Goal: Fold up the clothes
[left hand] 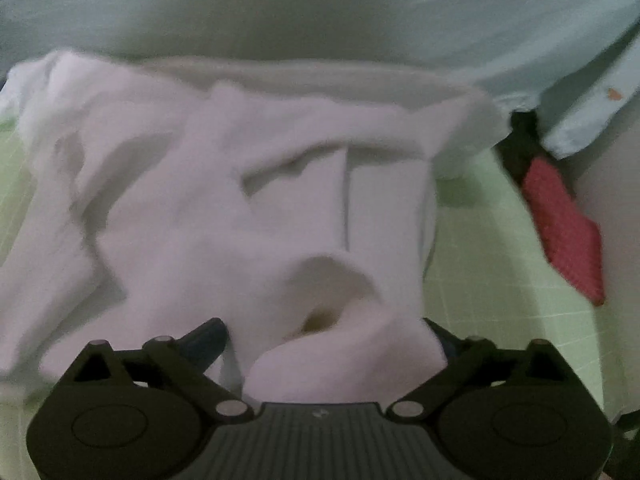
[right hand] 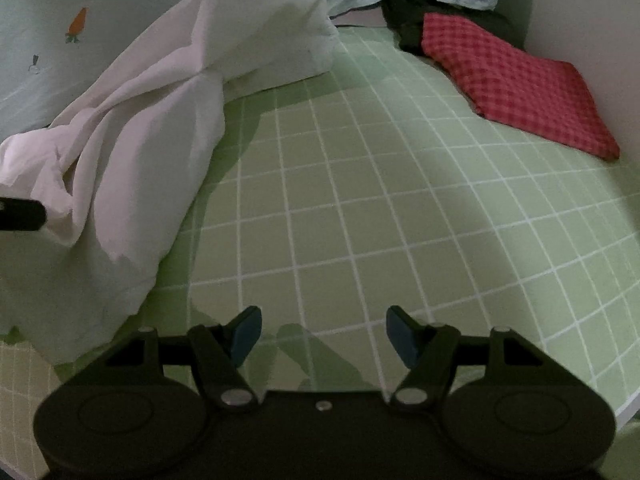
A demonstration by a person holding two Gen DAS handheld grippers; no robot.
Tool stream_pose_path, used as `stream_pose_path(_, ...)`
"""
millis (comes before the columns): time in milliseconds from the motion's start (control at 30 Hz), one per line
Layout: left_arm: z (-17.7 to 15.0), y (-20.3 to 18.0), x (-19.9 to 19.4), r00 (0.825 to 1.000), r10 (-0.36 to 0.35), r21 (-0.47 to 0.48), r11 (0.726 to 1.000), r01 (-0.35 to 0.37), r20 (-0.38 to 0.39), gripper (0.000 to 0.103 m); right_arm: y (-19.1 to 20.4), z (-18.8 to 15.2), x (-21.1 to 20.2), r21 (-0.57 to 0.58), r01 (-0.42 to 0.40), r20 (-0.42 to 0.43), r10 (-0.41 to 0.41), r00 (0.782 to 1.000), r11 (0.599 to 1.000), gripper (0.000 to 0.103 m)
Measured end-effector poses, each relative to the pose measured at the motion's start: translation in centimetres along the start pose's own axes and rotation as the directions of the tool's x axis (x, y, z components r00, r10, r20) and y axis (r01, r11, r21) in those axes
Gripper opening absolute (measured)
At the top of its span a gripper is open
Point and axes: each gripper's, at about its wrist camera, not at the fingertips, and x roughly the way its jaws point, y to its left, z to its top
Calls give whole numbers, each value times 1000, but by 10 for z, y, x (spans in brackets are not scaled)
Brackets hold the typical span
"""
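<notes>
A crumpled white garment (left hand: 224, 208) lies bunched on the green grid mat (left hand: 488, 264). In the left wrist view its near folds sit between the fingers of my left gripper (left hand: 326, 334). Those jaws stand wide apart; the left fingertip (left hand: 210, 334) shows bare, and cloth drapes over the right one. In the right wrist view the same white garment (right hand: 152, 120) stretches along the left side, with a black finger of the left gripper (right hand: 20, 214) poking in at the left edge against it. My right gripper (right hand: 323, 330) hovers open over bare mat (right hand: 360, 200), nothing between its blue pads.
A folded red checked cloth (right hand: 520, 80) lies at the mat's far right beside a pale wall (right hand: 580, 40), with a dark garment (right hand: 412, 16) behind it. A pale blue sheet with carrot prints (right hand: 48, 40) lies beyond the white garment.
</notes>
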Motion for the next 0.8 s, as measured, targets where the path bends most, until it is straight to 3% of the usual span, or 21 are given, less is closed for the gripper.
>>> stream_pose_path(67,3,-20,-24,976,-149,141,982,127,158,103,0,0,-2,21,-6,7,5,1000,1000,70)
stream_pose_path(133,15,-19,-2,994,-85,99,992,77,70,101,2,-1,-2,36,-10,8,10,1000,999,70)
stream_pose_path(167,19,-17,6,998,-52,64,997,51,25,95,3,-2,-2,43,-11,2,11,1000,999,70)
stream_pose_path(267,11,-15,-10,986,-142,138,982,130,87,100,7,-3,-2,54,-24,1,24,1000,998,70)
stream_pose_path(300,8,-13,-14,986,-139,147,981,124,95,101,8,-3,-4,53,-28,8,28,1000,998,70)
stream_pose_path(467,7,17,-12,996,-65,51,997,61,62,101,10,-4,-6,51,-36,14,36,999,998,70)
stream_pose_path(600,4,53,-33,996,4,10,1000,-4,85,101,11,-5,-3,62,-36,2,36,999,997,70)
stream_pose_path(800,-1,131,-73,981,166,-155,976,-150,95,101,22,-3,2,110,-33,-5,34,999,993,70)
